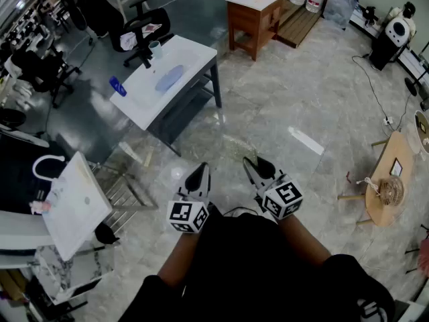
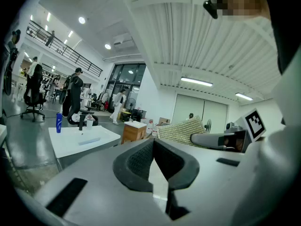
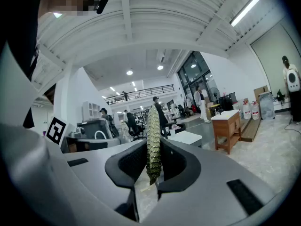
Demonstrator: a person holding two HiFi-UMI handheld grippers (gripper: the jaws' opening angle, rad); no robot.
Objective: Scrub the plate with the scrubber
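A pale blue plate [image 1: 169,78] lies on a white table [image 1: 194,56] some way ahead of me and to the left; in the left gripper view the plate [image 2: 89,141] shows as a flat bluish strip. Both grippers are held close to my body, far from the table. My right gripper [image 1: 258,168] [image 3: 153,147] is shut on a green-gold mesh scrubber [image 3: 153,126], which stands up edge-on between its jaws. From the left gripper view, the scrubber [image 2: 181,128] appears side-on. My left gripper [image 1: 198,178] [image 2: 153,142] is shut with nothing in it.
A blue bottle [image 1: 118,86] and a cup [image 1: 155,48] stand on the white table. Black office chairs [image 1: 144,22] are behind it, and a wooden cabinet [image 1: 253,9] is further back. A round wooden side table [image 1: 387,188] stands at the right, and a white tilted board [image 1: 75,203] at the left.
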